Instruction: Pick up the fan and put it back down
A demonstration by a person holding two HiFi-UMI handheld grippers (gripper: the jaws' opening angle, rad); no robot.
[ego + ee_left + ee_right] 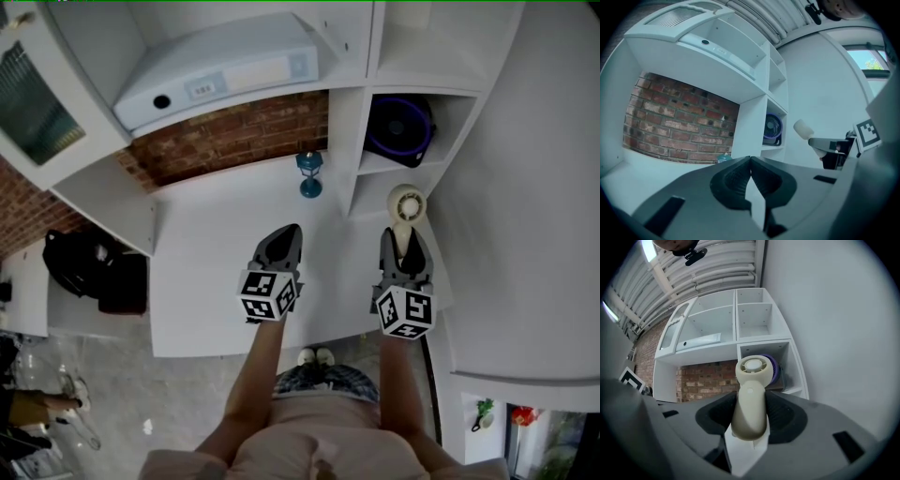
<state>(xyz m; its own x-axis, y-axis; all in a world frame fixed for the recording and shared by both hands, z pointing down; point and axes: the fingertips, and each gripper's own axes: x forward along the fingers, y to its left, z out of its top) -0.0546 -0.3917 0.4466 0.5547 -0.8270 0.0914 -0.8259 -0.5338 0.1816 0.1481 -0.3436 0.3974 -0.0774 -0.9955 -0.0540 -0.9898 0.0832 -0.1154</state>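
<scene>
Fan position: the cream plastic handheld fan (pixel 750 380) with a round ribbed head sits in the right gripper (pixel 749 404). Its rounded handle lies between the two dark jaw pads. Both pads press against the handle sides, so the jaws stand partly closed at the width of the handle. The round head projects past the fingertips, in line with the jaws.

In the head view, the fan head lies just beyond the tips of the right gripper, near the right edge of the white desk top (pixel 206 281). It lies in front of the lower compartment of the white shelf unit (pixel 361 150). In the left gripper view, the fan is held roughly level against the white wall, clear of the desk surface.

Left gripper (pixel 289 232): the jaws meet at the tips and nothing is between them. It is over the middle of the desk top, beside the right gripper and well apart from the fan.

Surroundings:
- A round purple-rimmed fan (pixel 398 127) stands inside a shelf compartment, behind the handheld fan.
- A small teal lantern (pixel 309 174) stands on the desk top against the red brick wall (pixel 225 141), left of the shelf unit.
- A flat white box-shaped device (pixel 216 70) lies on the shelf above the brick wall.
</scene>
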